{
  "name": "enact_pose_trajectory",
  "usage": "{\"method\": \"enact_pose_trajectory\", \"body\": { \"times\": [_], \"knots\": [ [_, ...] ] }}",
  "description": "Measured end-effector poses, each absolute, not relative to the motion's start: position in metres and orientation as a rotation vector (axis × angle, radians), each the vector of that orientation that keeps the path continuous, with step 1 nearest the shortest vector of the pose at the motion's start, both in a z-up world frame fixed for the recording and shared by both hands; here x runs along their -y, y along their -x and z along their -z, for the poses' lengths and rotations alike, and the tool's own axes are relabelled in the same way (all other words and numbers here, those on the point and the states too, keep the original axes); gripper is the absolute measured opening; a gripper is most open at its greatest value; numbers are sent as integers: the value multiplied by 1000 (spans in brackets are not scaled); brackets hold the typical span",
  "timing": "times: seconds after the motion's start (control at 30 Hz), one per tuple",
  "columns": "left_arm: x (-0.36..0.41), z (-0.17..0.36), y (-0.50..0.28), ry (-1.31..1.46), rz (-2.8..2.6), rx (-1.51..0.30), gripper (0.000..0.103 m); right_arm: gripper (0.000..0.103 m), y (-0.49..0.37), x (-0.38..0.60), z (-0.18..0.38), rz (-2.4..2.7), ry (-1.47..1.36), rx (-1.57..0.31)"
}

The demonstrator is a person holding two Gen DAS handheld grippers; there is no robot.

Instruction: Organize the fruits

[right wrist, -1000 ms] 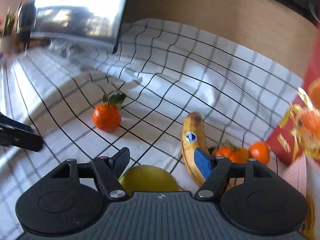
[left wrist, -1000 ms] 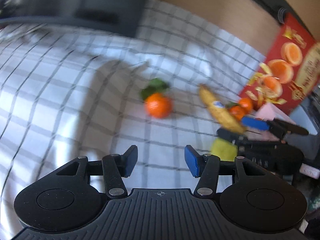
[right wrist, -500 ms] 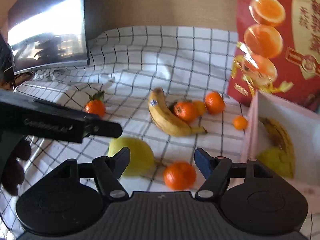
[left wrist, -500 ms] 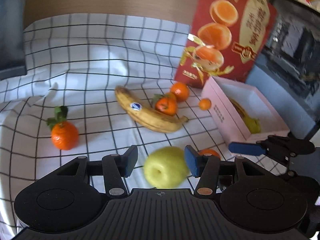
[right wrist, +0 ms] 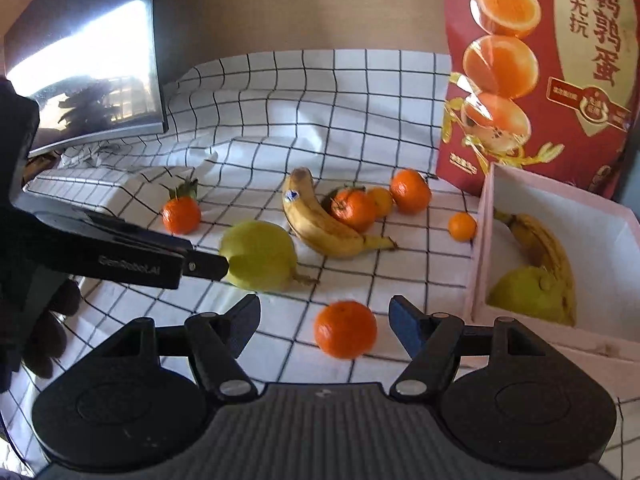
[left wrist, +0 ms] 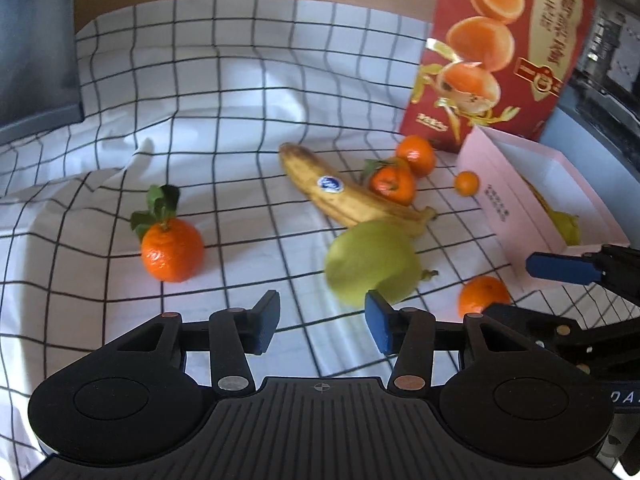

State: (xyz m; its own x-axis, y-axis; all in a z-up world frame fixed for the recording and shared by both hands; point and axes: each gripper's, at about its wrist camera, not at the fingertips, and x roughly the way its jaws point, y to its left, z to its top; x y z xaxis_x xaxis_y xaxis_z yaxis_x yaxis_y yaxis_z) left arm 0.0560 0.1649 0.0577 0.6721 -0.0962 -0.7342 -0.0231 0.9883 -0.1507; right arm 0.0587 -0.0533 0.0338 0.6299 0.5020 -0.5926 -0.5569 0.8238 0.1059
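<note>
the landmark here is the pink box, which sits at the right end of the checked cloth with its open top facing up. inside it lie a banana and a green fruit, touching each other. behind the box stands a red bag printed with orange halves.

left of the box, out on the cloth, a small orange sits just beside the box wall. farther left a spotted banana with a sticker lies at a slant, with a cluster of oranges against its far side. a green pear rests near the banana's stem end, on the side away from the box. well apart from the box, past the pear, a leafy orange stands alone. another orange lies close to the box's near corner.

the left gripper has its fingers spread wide and holds nothing; the pear lies just ahead of its right finger. the right gripper is also spread wide and empty, and the orange near the box corner sits between its fingertips in view, though whether they touch it cannot be told. a dark screen leans at the far left, well away from the box.
</note>
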Motion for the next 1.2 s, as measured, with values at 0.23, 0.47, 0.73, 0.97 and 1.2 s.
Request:
{"method": "enact_pose_trajectory", "body": {
  "times": [0.23,0.47,0.73,0.97,1.2],
  "knots": [
    [-186,-67,-53,244,22,-798,52,51,-95,24,-25,-639,7,-716],
    [-174,-93,-80,178,101,-750,52,49,-97,15,-31,-656,42,-690],
    [-146,-74,-102,45,136,-794,52,49,-90,25,-22,-660,50,-731],
    [-152,-74,-99,47,141,-782,53,49,-91,26,-17,-643,57,-733],
    [-172,-75,-91,71,88,-759,53,50,-87,20,-21,-686,66,-725]
  ]
}}
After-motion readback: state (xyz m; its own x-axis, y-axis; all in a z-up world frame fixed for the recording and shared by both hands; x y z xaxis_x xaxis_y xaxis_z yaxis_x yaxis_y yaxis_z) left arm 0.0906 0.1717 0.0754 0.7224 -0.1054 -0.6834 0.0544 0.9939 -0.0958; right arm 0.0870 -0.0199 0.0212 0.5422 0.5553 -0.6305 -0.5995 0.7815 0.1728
